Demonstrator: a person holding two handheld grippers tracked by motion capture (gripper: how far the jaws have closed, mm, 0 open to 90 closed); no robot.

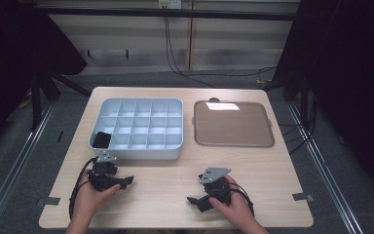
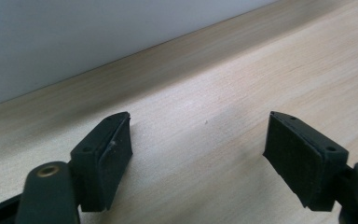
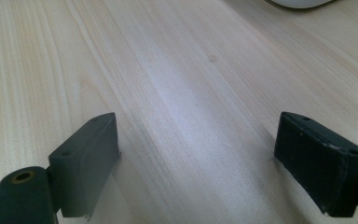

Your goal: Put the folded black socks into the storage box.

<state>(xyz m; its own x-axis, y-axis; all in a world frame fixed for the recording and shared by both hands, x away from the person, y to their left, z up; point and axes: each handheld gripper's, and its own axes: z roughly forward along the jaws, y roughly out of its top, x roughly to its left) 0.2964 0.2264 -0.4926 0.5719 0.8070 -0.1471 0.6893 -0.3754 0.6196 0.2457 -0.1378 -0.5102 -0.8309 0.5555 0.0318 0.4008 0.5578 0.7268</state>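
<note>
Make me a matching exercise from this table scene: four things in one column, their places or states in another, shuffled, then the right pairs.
Things:
1. divided box
2. flat tray
3. black item
4. left tool

Places or states:
A. open, nothing between its jaws
B. in the box's near-left compartment
C. far right part of the table
D. far left part of the table

Pairs: 1-D, 2-C, 3-B, 4-A

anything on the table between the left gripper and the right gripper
No, just bare wooden table. In the high view the left gripper and right gripper rest apart with nothing between them.
</note>
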